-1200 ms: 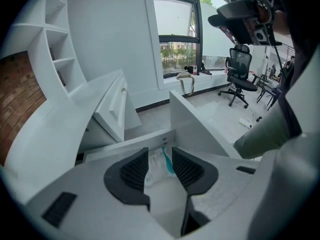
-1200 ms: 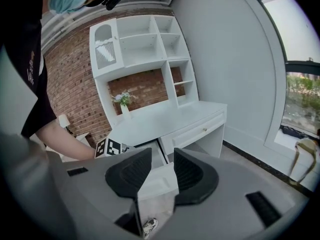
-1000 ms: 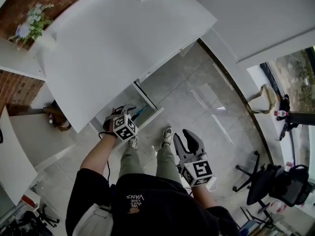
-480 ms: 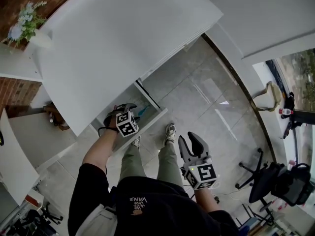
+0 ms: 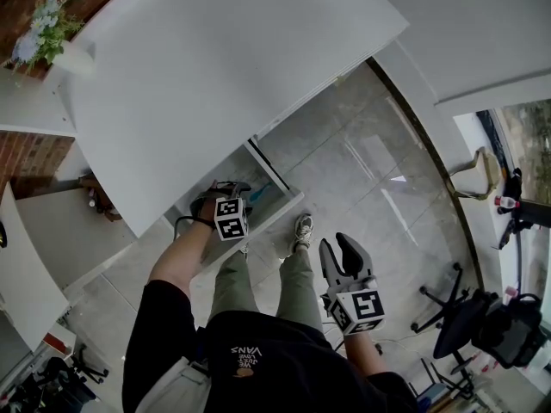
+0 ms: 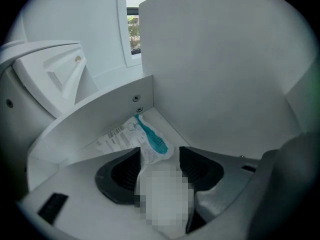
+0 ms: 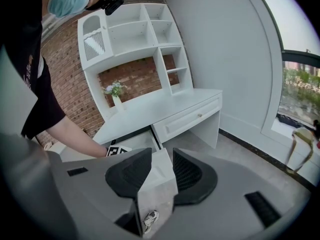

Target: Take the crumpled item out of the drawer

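Crumpled white wrapper [image 6: 136, 139], teal patch, barcode label, lying in drawer [image 6: 100, 115]

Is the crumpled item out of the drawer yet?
Inside: the crumpled packet lies on the drawer floor, near its corner.

Crumpled item [image 6: 131, 137]: white creased packet, barcode label, teal brush-shaped piece on top. Lies flat on floor of drawer [image 6: 90, 121], in its far corner. Drawer: white, pulled open.
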Tool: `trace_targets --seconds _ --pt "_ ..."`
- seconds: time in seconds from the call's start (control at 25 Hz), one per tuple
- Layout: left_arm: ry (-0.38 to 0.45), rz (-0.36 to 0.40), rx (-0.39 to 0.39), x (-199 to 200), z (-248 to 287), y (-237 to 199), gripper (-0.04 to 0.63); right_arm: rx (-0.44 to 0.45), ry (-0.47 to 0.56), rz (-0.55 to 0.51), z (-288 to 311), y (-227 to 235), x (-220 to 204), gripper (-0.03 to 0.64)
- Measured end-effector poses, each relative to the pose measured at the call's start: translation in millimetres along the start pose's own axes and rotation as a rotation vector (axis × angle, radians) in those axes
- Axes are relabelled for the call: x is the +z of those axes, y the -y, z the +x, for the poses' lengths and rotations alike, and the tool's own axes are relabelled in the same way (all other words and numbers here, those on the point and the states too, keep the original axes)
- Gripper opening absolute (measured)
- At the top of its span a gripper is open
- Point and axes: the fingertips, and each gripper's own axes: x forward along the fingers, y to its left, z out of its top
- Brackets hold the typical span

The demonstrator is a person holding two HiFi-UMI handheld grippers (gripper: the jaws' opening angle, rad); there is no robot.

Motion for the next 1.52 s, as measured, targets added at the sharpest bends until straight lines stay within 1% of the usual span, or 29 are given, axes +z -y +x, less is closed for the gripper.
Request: trace_targets --seconds 0.28,0.32,0.4,0.48,0.64,0.72,0.8,0.84,1.12,1.36,1.52 --pt "0.002 0.01 0.024 0.6 6.7 -8.5 0.223 -0.01 -0.018 0.002 3.4 1.9 -3.2 0.117" --pt "0.006 0.0 0.031 0.8 6.6 -11.4 0.213 -0.012 -0.02 0.0 4.0 2.3 -3.5 0.116" --pt "0.016 -0.027 0.038 0.7 6.9 -16.6 0.172 -0.013 -0.02 -0.001 4.9 2.6 -2.8 0.117" --pt "0.019 -0.043 0.035 -1.9 7.8 -18.9 0.151 -0.008 -0.012 0.008 6.8 0.2 -0.3 0.116" --pt "0.03 -0.04 0.041 -1.5 4.0 -19.6 0.132 -0.008 -0.022 0.001 8.4 -1.4 -1.6 0.117" --pt "0.034 -0.028 0.059 -1.7 1.0 -20.8 0.097 -0.008 -0.025 0.0 9.7 -1.7 -1.1 0.115" --pt "0.046 -0.035 0.07 -0.2 -2.2 -21.5 0.052 -0.007 -0.022 0.001 10.6 -1.5 0.4 0.115" --pt "0.052 -0.042 0.073 0.5 -3.6 -21.8 0.045 -0.006 -0.021 0.0 10.8 -1.3 1.2 0.115" --pt "0.091 -0.105 0.074 2.1 -17.1 -26.4 0.021 0.008 -0.01 -0.005 16.0 -3.6 11.0 0.11" --pt "0.126 -0.14 0.102 11.9 -40.6 -29.5 0.015 0.022 0.013 -0.006 16.9 -3.6 24.1 0.107" --pt "0.163 -0.187 0.113 20.8 -56.5 -30.1 0.014 0.039 0.026 -0.017 14.5 -5.4 31.9 0.105"
